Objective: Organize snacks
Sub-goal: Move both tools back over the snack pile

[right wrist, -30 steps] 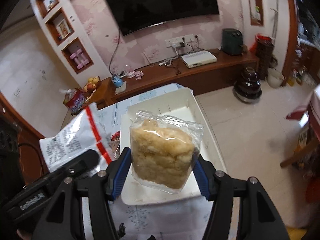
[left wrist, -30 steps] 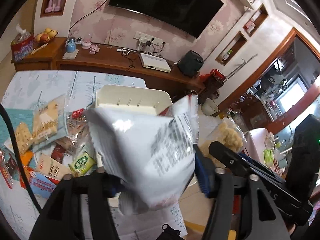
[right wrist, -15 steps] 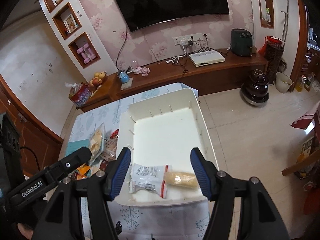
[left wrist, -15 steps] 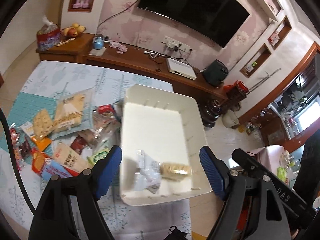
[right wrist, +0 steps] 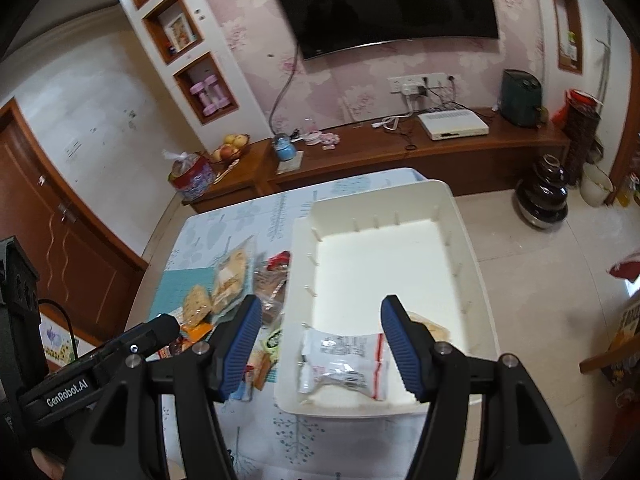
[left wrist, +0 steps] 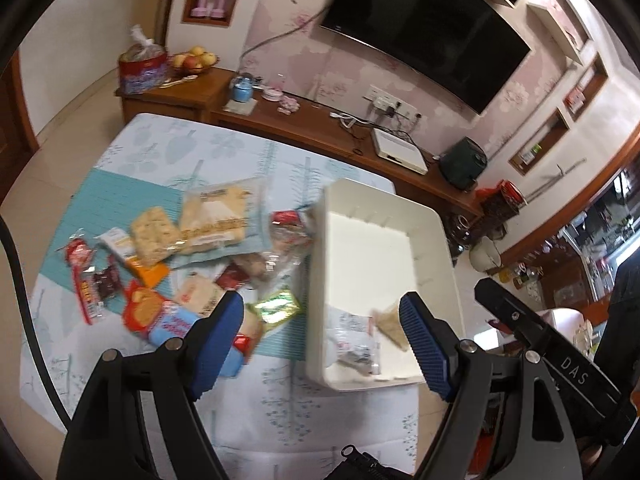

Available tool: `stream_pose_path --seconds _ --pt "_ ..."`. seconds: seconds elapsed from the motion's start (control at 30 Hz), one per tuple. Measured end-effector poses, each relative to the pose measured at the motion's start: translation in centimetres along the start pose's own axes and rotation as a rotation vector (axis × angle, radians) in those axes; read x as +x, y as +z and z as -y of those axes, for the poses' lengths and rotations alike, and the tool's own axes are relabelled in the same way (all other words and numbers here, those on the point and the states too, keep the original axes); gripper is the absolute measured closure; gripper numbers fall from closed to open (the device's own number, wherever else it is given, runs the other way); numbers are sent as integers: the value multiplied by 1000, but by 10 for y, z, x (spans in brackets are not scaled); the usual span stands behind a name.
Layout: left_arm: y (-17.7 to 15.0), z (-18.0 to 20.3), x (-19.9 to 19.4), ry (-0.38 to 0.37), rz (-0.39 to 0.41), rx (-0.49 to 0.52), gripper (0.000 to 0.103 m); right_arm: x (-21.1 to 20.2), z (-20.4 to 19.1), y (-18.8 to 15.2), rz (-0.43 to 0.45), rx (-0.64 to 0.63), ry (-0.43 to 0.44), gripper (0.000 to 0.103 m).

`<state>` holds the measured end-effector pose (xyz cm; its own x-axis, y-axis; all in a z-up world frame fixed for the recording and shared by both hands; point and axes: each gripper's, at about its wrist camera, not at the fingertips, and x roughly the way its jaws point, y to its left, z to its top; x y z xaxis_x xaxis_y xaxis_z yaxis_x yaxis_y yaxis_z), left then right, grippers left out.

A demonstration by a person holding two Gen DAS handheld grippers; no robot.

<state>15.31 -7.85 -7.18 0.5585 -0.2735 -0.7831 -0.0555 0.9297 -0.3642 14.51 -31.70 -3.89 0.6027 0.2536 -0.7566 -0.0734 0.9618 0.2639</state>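
Note:
A white tray [right wrist: 452, 216] stands on the table's right side and also shows in the left wrist view [left wrist: 440, 236]. In its near end lie a white-and-red snack packet [right wrist: 344, 364] and a clear bag of golden puffed snack [right wrist: 434, 330]; both also show in the left wrist view, the packet [left wrist: 352, 344] and the bag [left wrist: 390, 324]. My left gripper [left wrist: 320, 344] is open and empty above the tray's near left corner. My right gripper [right wrist: 320, 348] is open and empty above the packet. A pile of assorted snack packs [left wrist: 192, 256] lies left of the tray.
The table has a pale leaf-print cloth [left wrist: 280, 420] and a teal mat [left wrist: 108, 200] under the snacks. Behind it stand a wooden TV bench [right wrist: 420, 148] with a router, a kettle and a fruit bowl. The tiled floor [right wrist: 560, 300] drops off to the right.
Both grippers opened and let go: the white packet and the puffed snack bag dropped into the tray's near end. Both grippers then rose and drew back; the left view swung left.

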Motion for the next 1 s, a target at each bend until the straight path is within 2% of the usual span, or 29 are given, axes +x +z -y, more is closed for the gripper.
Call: stream_pose_path --seconds 0.27,0.47,0.7,0.83,1.0 --pt "10 -64 -20 59 -4 -49 24 12 -62 -2 35 -119 36 41" --pt "20 -115 -24 95 -40 -76 24 33 -108 -8 14 -185 68 41" --pt "28 -170 -8 144 -136 -107 23 61 -166 -26 -11 -357 64 41" --pt "26 -198 11 167 -222 -125 22 74 -189 -38 -10 -460 52 41" --pt "24 -229 39 187 -332 -161 22 97 -207 -53 -55 -536 46 41"
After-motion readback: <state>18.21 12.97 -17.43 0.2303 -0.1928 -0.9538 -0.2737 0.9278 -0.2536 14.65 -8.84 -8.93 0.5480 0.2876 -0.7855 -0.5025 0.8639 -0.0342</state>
